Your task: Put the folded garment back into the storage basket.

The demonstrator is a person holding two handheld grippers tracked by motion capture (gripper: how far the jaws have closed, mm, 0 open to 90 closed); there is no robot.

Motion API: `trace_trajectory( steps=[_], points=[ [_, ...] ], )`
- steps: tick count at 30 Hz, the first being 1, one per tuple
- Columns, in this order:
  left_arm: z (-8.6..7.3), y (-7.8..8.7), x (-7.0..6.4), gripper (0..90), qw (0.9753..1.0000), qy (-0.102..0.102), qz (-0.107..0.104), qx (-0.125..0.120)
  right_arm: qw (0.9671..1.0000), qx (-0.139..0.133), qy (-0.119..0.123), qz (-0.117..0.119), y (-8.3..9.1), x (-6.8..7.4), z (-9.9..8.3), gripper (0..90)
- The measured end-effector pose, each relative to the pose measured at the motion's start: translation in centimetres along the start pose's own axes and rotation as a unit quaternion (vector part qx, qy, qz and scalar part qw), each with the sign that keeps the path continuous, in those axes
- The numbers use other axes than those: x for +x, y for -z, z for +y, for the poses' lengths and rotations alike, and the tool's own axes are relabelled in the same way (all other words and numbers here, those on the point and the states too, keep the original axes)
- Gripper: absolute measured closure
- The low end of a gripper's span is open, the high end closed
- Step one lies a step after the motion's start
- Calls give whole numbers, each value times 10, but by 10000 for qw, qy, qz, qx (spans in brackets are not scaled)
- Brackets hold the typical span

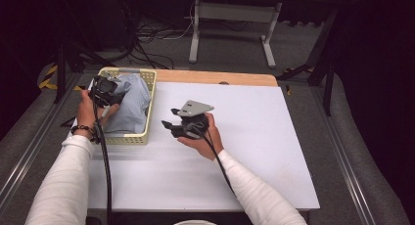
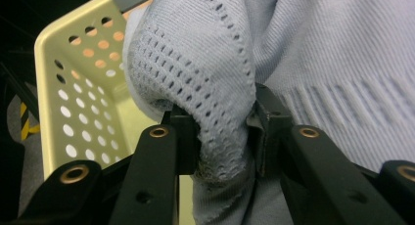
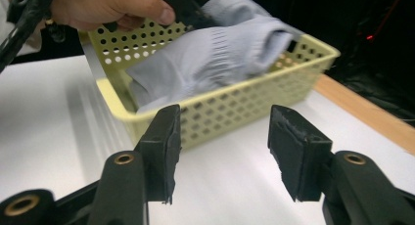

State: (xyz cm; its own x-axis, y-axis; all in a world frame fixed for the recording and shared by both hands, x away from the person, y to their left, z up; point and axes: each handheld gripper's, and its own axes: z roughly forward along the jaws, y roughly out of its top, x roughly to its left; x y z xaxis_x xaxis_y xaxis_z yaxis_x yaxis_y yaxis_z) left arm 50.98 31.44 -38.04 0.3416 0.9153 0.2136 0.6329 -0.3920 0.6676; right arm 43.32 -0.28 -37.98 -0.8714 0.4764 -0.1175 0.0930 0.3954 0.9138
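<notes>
White tabletop (image 1: 254,151) with a wood strip at its 12 o'clock edge, in a dark room with cables on the floor. At 10 o'clock a yellow basket (image 1: 128,139) contains a pale blue knit garment (image 1: 128,105). Left gripper (image 2: 226,137) is clamped on a fold of it. Judged light, soft and limp; best taken at bunched folds. Right gripper (image 3: 222,151) stands wide, holding nothing, beside the basket.

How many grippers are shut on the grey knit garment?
1. The left gripper pinches a fold of the grey knit garment in the yellow basket; the right gripper hangs open over the white table.
</notes>
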Motion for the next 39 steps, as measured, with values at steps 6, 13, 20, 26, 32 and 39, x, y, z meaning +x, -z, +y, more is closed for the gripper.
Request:
trace_trajectory(
  steps=[6, 13, 20, 26, 32, 39],
  points=[
    [-1, -1, 2, 619, 9999, 90, 78, 8, 9993, -104, 52, -353, 57, -18, -21, 454],
    [2, -1, -1, 537, 9999, 119, 51, -98, 9969, 0, -27, -792, 118, -40, -48, 431],
    [4, -1, -1, 430, 9994, 242, 118, -229, 9933, 111, -262, -1119, 155, -49, -76, 430],
    [3, 0, 0, 252, 9983, 405, 156, -384, 9910, 477, -389, -1188, 165, -46, -104, 413],
    [8, -7, -2, 248, 9969, 524, 480, -332, 9900, 639, -496, -1153, 168, -44, -117, 403],
    [9, -5, 6, 217, 9922, 966, 488, -622, 9908, 763, -358, -1060, 161, -40, -120, 395]
  ],
)
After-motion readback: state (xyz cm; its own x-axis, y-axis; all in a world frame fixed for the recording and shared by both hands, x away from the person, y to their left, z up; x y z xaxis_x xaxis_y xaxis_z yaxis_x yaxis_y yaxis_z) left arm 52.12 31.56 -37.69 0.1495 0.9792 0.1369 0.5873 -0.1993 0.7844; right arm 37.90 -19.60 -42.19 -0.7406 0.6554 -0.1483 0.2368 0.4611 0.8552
